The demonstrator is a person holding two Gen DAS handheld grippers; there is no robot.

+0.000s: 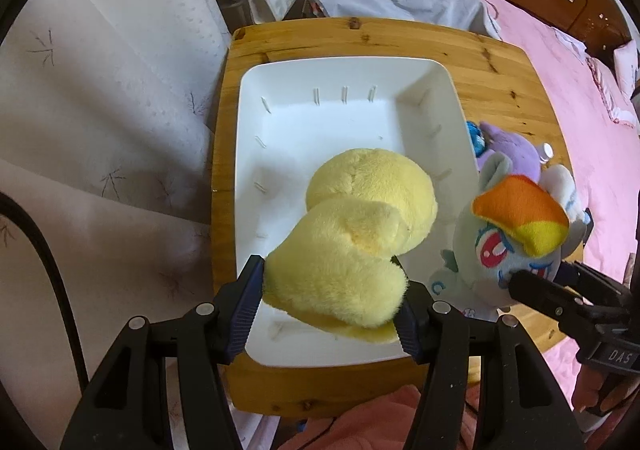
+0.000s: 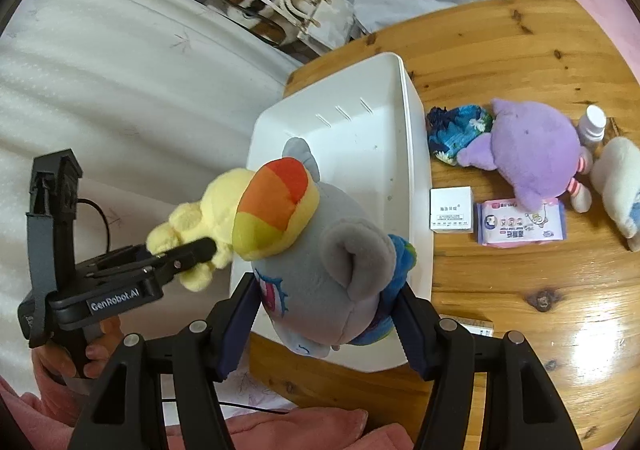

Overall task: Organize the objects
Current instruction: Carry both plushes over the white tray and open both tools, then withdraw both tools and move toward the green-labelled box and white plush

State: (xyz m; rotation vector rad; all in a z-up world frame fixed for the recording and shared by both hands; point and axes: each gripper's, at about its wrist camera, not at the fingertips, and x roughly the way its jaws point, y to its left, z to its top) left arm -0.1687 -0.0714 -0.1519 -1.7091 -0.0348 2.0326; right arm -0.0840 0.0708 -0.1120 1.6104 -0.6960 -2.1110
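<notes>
My left gripper (image 1: 326,310) is shut on a yellow plush toy (image 1: 352,242), which hangs over the near half of the white bin (image 1: 280,130). The bin's floor is bare. In the right wrist view my right gripper (image 2: 324,314) is shut on a grey plush pony (image 2: 320,270) with an orange and yellow mane, held over the near edge of the white bin (image 2: 400,154). The same pony (image 1: 516,246) shows in the left wrist view just right of the bin, and the yellow plush (image 2: 200,226) shows in the right wrist view at the left.
The bin stands on a wooden table (image 2: 520,58). Right of it lie a purple plush (image 2: 532,150), a blue knitted item (image 2: 456,134), a small white box (image 2: 451,214), a tissue pack (image 2: 520,226), a white bottle (image 2: 592,126) and a white plush (image 2: 620,186). White and pink bedding surround the table.
</notes>
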